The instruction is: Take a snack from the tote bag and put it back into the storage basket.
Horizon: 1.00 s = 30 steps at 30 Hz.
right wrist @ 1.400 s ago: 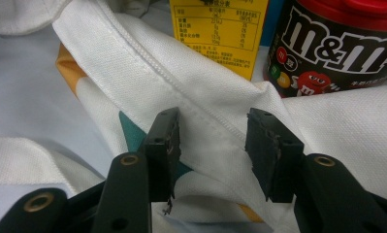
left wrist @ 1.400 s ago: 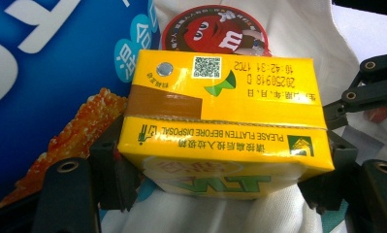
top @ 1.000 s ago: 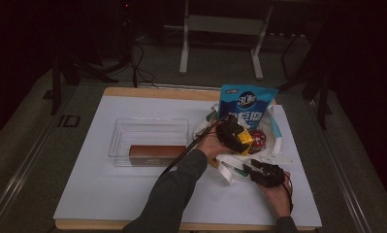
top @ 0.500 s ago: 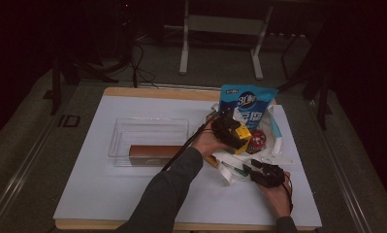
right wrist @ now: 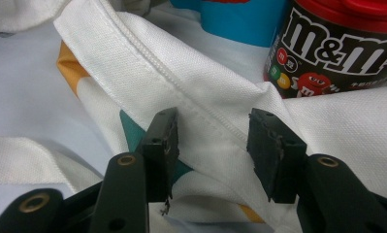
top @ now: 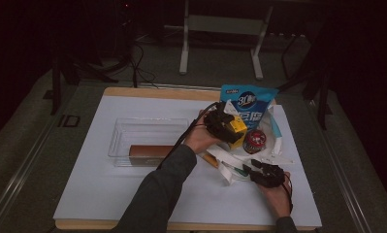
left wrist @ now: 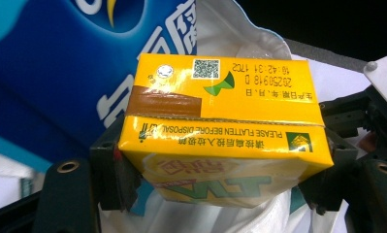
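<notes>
Now left tool (top: 228,127) lifts carton (top: 237,127) higher.

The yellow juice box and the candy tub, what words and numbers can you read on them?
Yellow drink carton, upside down, side flap: "PLEASE FLATTEN BEFORE DISPOSAL".
Carton top: "20250918 D" and "18:42:31 17C2"; the QR code and Chinese print I cannot read.
Red-lidded candy tub: "m&m's"; small print blurred.
Blue bag: "3" in a circle, large Chinese characters unreadable.
</notes>
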### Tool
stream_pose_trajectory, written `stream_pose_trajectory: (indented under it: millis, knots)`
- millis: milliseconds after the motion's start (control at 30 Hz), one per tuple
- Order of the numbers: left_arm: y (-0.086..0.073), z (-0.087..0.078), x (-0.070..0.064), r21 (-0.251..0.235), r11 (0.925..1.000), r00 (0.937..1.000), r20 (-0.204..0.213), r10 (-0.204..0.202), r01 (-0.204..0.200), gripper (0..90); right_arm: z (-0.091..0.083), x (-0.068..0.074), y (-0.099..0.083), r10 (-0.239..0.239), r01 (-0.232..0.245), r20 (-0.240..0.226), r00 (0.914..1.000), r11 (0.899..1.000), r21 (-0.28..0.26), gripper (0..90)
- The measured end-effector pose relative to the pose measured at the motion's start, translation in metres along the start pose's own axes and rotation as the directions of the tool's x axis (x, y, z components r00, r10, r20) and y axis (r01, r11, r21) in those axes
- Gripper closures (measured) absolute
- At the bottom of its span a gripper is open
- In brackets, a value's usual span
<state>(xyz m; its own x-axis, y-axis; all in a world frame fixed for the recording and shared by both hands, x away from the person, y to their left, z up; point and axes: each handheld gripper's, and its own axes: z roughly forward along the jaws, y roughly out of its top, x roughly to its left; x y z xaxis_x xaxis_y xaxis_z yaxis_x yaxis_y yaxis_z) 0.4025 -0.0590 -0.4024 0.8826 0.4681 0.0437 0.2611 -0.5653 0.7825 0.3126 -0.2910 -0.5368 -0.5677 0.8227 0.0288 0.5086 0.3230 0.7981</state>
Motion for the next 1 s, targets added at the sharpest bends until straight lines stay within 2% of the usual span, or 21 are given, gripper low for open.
stream_pose_trajectory:
  millis: [467,667,1000]
  knots:
    - [-0.003,-0.029,0.006,-0.015,0.9999,0.9997,-0.025,-0.006,0.006,28.1,0.000,0.000,0.000,-0.001,0.001,0.002,1.0000,1.000,-0.001,54.0]
    - [-0.008,-0.042,0.010,-0.036,0.9989,0.9989,-0.036,-0.030,0.029,28.1,0.000,0.001,0.000,-0.003,0.003,0.003,1.0000,1.000,0.000,54.0]
    - [-0.014,-0.065,0.019,-0.054,0.9974,0.9955,-0.078,-0.053,0.048,28.1,0.000,0.001,0.000,-0.002,0.002,0.003,1.0000,1.000,0.000,54.0]
